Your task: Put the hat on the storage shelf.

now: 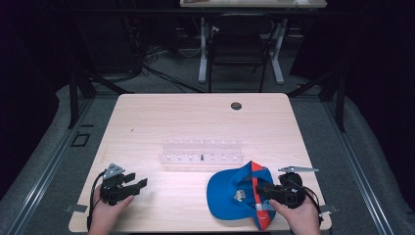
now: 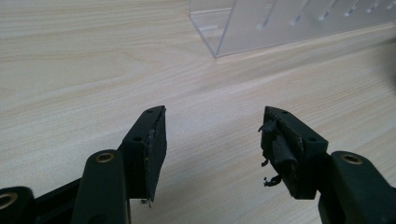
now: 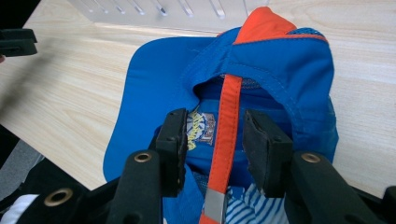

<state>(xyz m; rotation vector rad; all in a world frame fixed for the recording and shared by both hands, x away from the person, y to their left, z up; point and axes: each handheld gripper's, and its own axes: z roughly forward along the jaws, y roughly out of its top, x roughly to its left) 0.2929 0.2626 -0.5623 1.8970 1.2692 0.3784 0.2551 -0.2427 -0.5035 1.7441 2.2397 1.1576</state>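
The blue cap (image 1: pixel 236 194), lying upside down at the table's (image 1: pixel 195 117) near right edge, is being approached by the half-open right gripper (image 3: pixel 212 140), its orange strap (image 3: pixel 225 140) between unclosed jaws, so closing seems next, while the left gripper (image 2: pixel 212 140) is held wide and empty.

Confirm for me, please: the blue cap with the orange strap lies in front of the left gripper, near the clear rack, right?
Not quite: the blue cap lies at the right gripper, as the high view shows. The orange strap runs between its jaws. The clear rack is indeed nearby.
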